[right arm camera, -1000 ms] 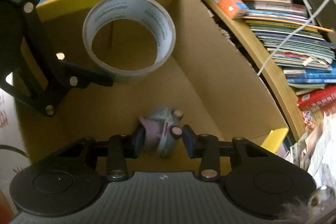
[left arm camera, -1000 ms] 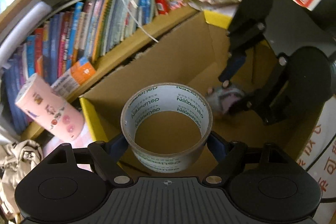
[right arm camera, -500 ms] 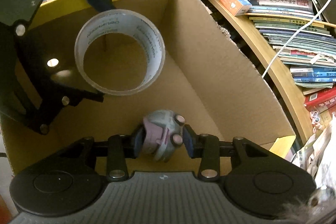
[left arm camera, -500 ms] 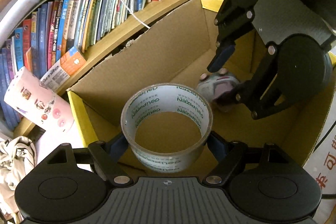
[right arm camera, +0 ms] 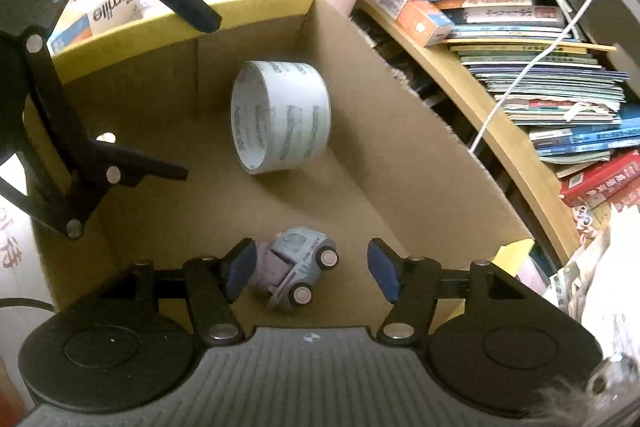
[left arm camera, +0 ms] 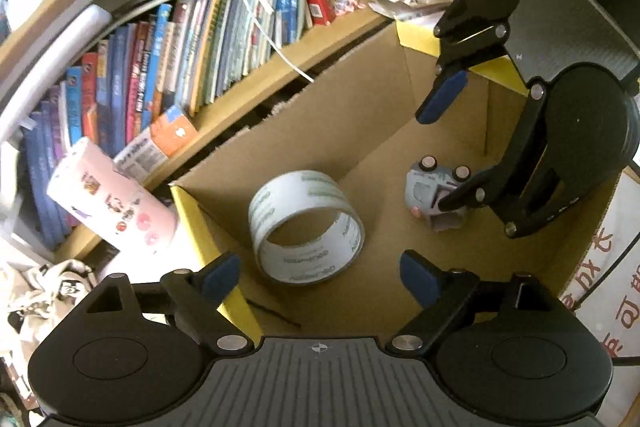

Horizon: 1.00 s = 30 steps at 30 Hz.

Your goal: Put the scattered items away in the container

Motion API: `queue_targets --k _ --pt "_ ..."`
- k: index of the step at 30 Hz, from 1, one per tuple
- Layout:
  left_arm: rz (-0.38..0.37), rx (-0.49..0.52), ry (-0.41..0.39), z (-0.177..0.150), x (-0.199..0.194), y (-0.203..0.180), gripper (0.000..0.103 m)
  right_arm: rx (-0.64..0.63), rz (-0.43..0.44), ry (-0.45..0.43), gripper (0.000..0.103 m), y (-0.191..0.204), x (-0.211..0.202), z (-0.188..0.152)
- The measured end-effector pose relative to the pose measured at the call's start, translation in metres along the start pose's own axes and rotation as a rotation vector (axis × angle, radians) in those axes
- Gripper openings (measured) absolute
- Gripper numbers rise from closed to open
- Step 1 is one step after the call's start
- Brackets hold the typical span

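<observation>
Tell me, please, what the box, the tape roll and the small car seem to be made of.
Box: matte brown corrugated cardboard, judging by its raw edges. Tape roll: glossy printed plastic film, probably on a card core. Small car: likely moulded plastic, smooth, pale blue.

So the cardboard box (right arm camera: 400,155) is what's holding everything here, brown walls with yellow rim flaps. On its floor there's a tape roll (right arm camera: 282,117) tipped on its side over in the far corner, and a little toy car (right arm camera: 298,269) lying on its side too, wheels out, well apart from the tape. Behind the box a wooden bookshelf (left arm camera: 256,95) is packed with books (left arm camera: 224,23), with an orange-and-white carton (left arm camera: 158,145) leaning at its edge.
</observation>
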State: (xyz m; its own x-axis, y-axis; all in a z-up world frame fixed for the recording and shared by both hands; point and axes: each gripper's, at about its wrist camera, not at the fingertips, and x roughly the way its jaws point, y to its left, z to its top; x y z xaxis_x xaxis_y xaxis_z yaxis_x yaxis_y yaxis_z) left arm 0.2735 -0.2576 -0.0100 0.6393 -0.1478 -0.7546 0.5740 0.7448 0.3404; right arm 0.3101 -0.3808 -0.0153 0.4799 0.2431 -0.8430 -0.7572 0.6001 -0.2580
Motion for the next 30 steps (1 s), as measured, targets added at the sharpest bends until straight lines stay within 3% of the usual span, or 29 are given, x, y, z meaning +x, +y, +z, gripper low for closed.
queue_targets --k 14,24,30 --pt "0.032 -0.078 -0.104 -0.015 -0.043 0.000 0.090 0.127 -0.056 -0.096 0.070 0.007 -0.035 -0.014" --pt "0.000 -0.226 -0.188 -0.037 -0.078 0.012 0.094 0.203 -0.101 -0.145 0.071 0.031 -0.061 -0.018" --pt "-0.014 -0.248 -0.225 -0.056 -0.100 0.016 0.094 0.251 -0.146 -0.156 0.072 0.049 -0.078 -0.020"
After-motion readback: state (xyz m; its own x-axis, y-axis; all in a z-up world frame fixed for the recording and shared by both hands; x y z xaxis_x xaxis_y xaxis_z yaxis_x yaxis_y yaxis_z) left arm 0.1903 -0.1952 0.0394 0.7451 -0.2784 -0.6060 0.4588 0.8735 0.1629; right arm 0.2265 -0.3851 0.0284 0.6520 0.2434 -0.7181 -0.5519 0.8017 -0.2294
